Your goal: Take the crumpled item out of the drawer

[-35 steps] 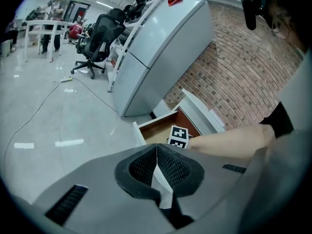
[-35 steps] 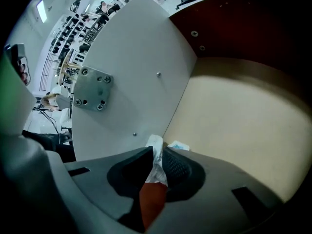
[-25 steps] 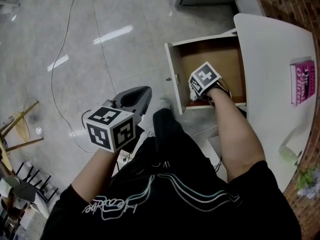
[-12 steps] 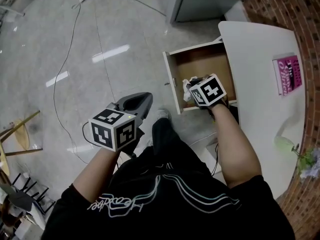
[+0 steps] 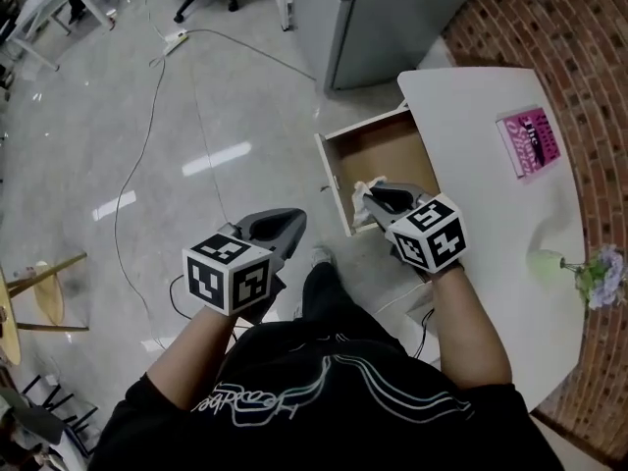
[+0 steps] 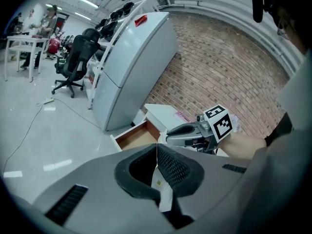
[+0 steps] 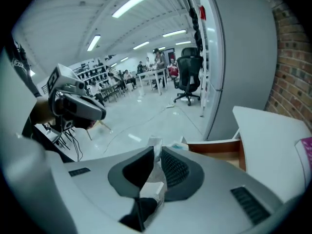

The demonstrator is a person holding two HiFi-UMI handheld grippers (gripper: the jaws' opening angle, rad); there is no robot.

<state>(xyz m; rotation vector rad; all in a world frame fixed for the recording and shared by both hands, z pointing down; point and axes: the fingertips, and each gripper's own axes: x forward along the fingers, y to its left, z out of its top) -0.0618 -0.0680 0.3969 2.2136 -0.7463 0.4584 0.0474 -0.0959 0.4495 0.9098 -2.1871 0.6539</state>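
Note:
My right gripper (image 5: 373, 198) hangs above the front edge of the open wooden drawer (image 5: 385, 150), shut on the crumpled white item (image 5: 363, 192). In the right gripper view the crumpled item (image 7: 153, 175) is pinched between the dark pads and pokes out past the tips of the right gripper (image 7: 157, 152). My left gripper (image 5: 283, 222) is held over the floor, left of the drawer, with its jaws together. In the left gripper view the left gripper (image 6: 157, 148) is closed at the tips, with a thin white slip showing behind them. It points toward the right gripper (image 6: 169, 134).
The drawer belongs to a white table (image 5: 481, 175) against a brick wall; a pink book (image 5: 530, 140) and a small flower vase (image 5: 549, 261) are on it. A grey cabinet (image 5: 378, 13) stands behind. Cables (image 5: 162, 77) run across the glossy floor.
The right gripper has risen out of the drawer with the crumpled item in it. The left gripper has also come up a little, staying closed.

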